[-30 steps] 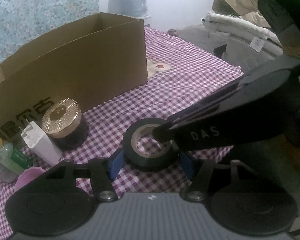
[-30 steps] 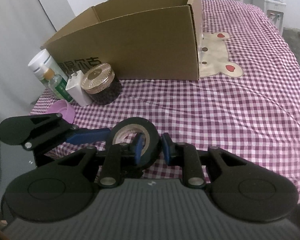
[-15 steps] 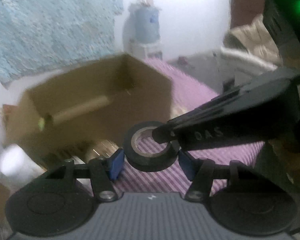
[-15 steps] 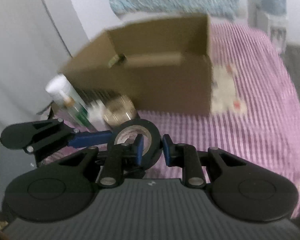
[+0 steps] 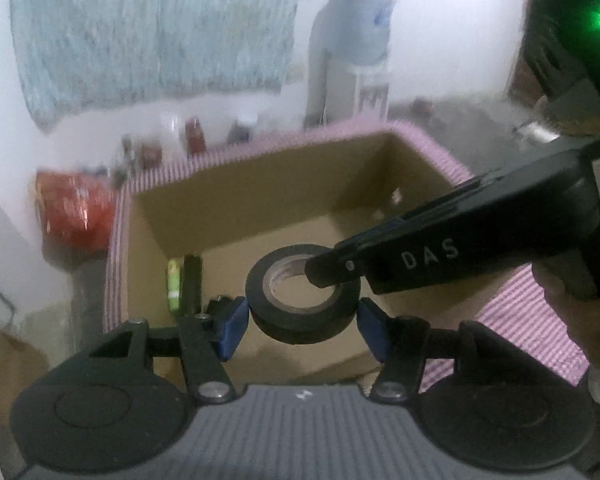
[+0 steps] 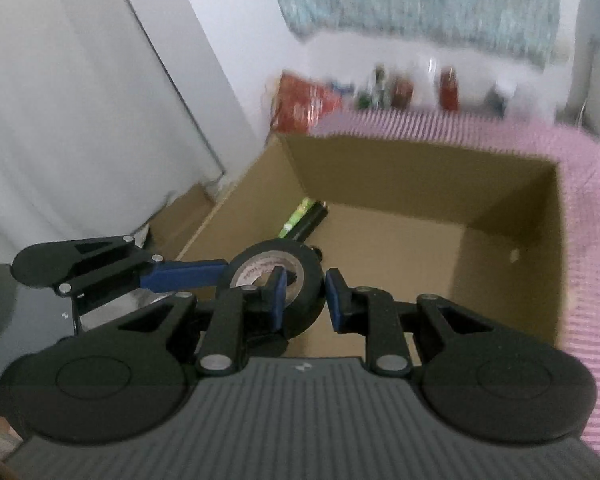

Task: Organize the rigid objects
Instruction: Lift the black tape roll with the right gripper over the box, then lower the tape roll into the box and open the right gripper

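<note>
A black tape roll (image 5: 300, 320) hangs in the air over the open cardboard box (image 5: 260, 200). My left gripper (image 5: 302, 330) is shut on it, a blue pad pressing each outer side. My right gripper (image 5: 328, 276) comes in from the right and is shut on the roll's wall, with one finger inside the hole. In the right wrist view the tape roll (image 6: 268, 252) sits between the pads of the right gripper (image 6: 306, 300), and one blue left-gripper finger (image 6: 184, 276) touches it from the left. The box (image 6: 420, 184) lies below, with a green and black cylinder (image 6: 304, 220) on its floor.
The box stands on a purple checked cloth (image 5: 532, 312). A red bag (image 5: 76, 208) and several small bottles (image 5: 194, 136) line the wall behind it. A water dispenser (image 5: 356, 40) stands at the back. A hand (image 5: 580, 312) holds the right gripper.
Both grippers have lifted the tape roll off the checked cloth and carried it up and over the box's near wall. The jar, charger and bottles beside the box have dropped out of view.
</note>
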Demonstrator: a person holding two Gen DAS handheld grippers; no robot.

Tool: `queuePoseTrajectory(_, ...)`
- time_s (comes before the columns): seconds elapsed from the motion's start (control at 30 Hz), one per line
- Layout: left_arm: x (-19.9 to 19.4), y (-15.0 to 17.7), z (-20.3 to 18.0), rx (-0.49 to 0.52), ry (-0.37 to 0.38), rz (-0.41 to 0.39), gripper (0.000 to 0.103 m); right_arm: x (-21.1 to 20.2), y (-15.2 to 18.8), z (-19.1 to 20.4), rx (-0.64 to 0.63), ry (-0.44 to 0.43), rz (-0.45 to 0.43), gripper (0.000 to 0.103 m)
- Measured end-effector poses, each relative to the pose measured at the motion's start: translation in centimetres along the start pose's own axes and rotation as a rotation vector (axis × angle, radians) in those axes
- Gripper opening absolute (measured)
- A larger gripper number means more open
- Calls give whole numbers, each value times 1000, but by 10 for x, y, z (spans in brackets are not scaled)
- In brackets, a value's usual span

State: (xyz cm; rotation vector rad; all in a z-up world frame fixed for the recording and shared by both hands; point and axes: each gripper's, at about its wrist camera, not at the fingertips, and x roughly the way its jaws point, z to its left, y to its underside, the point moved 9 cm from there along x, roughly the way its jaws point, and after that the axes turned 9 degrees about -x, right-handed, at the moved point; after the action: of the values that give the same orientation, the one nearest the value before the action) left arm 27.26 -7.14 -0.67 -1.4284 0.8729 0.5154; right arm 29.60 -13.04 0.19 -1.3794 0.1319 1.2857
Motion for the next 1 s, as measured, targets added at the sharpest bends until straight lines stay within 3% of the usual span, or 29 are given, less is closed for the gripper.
queuePoseTrajectory(0.2, 53, -1, 29, -37, 14, 177, 61, 63, 2, -21, 99, -42, 172, 22)
queuePoseTrajectory(0.43, 76, 14, 35, 4, -22, 252, 61, 108, 12, -27, 181, -78, 290, 23)
queuePoseTrajectory(0.73, 70, 15, 41, -29, -7, 255, 65, 115, 14, -36, 257, -135, 286, 26)
queuePoseTrajectory(0.93, 51, 10, 36, -52, 9, 214, 66, 91, 5, -34, 286, -161, 210, 26)
queuePoseTrajectory(1.0, 33, 6, 33, -52, 19, 173, 71, 73, -2, -34, 287, -172, 162, 27)
